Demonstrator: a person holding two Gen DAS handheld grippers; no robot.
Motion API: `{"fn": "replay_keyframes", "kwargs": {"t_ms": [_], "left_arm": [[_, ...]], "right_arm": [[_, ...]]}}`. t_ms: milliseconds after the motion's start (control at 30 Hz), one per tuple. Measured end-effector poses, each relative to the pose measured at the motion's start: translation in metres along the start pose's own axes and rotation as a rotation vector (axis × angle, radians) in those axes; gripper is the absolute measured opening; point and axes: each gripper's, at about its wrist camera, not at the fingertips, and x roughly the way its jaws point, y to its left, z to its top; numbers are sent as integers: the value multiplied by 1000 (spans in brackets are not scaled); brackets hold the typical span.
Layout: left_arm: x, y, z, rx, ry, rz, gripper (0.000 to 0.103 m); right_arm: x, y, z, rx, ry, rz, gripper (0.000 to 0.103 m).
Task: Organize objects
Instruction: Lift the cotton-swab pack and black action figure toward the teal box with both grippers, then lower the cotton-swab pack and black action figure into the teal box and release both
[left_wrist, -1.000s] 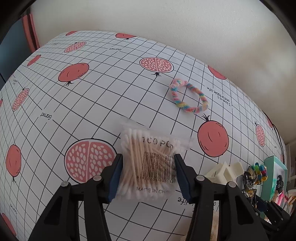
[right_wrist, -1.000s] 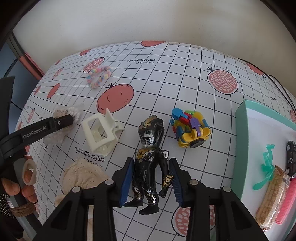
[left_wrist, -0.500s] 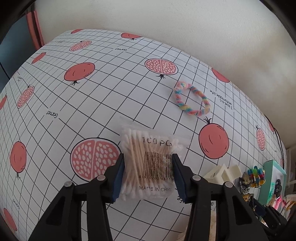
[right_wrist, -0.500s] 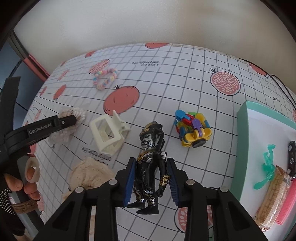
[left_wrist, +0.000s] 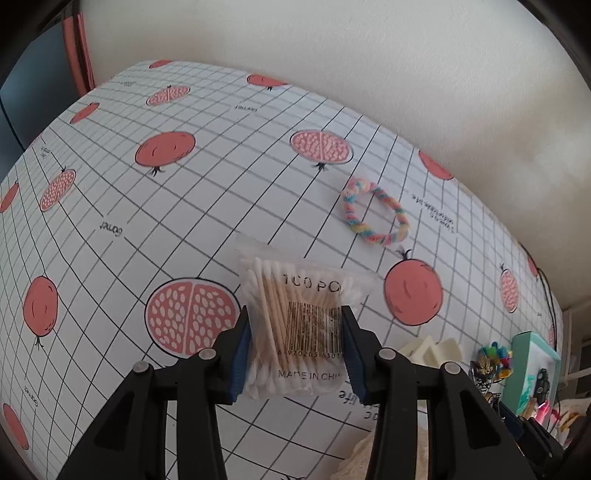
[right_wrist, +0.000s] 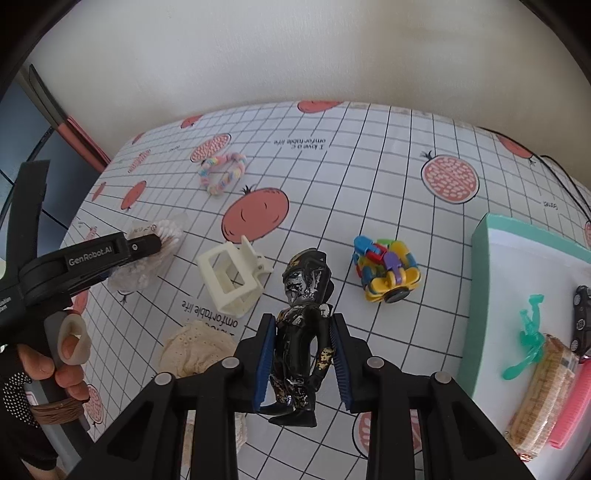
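A clear bag of cotton swabs (left_wrist: 295, 317) sits between the blue pads of my left gripper (left_wrist: 297, 354), which is shut on its sides. The right wrist view shows the same gripper (right_wrist: 144, 245) and bag (right_wrist: 147, 258) at the left, above the tablecloth. My right gripper (right_wrist: 301, 365) is shut on the torso of a black and gold action figure (right_wrist: 301, 332), whose head points away from me. A teal tray (right_wrist: 480, 295) stands to the right of the figure.
On the pomegranate tablecloth lie a pastel hair tie (left_wrist: 373, 210), a white plastic clip (right_wrist: 232, 280), a colourful toy (right_wrist: 386, 273) and a cream lace cloth (right_wrist: 195, 350). The tray holds several small items. A hand (right_wrist: 62, 354) grips the left handle. A wall runs behind the table.
Both grippers' jaws have narrowed, the left onto the swab bag and the right onto the figure. Both views have pulled back slightly from the table.
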Motion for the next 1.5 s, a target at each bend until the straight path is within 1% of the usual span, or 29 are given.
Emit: {"fn": "replay_keyframes", "kwargs": {"t_ms": [200, 367, 533, 633, 767, 833, 1033, 1200, 1400, 1500], "left_arm": [[-20, -12, 3, 0, -41, -20, 46], [-35, -33, 5, 18, -69, -55, 46], [-54, -72, -3, 64, -91, -120, 46], [-63, -101, -12, 110, -95, -171, 46], [-72, -136, -29, 173, -82, -232, 46], [-75, -155, -40, 204, -59, -282, 46], [-81, -208, -75, 306, -11, -356, 46], [-75, -239, -103, 387, 19, -345, 46], [-53, -257, -129, 412, 87, -324, 46], [-39, -260, -139, 428, 111, -286, 46]], "right_arm": [[-20, -7, 5, 4, -33, 0, 31], [-45, -27, 7, 24, -78, -15, 31], [-72, -64, 6, 84, -119, -41, 31], [-87, -87, 3, 116, -137, -64, 31], [-108, -122, -3, 167, -163, -95, 31], [-119, -139, -8, 194, -179, -111, 31], [-147, -182, -21, 258, -212, -156, 31], [-159, -206, -29, 292, -219, -178, 31], [-153, -220, -35, 324, -196, -178, 32], [-142, -220, -37, 324, -166, -175, 32]]}}
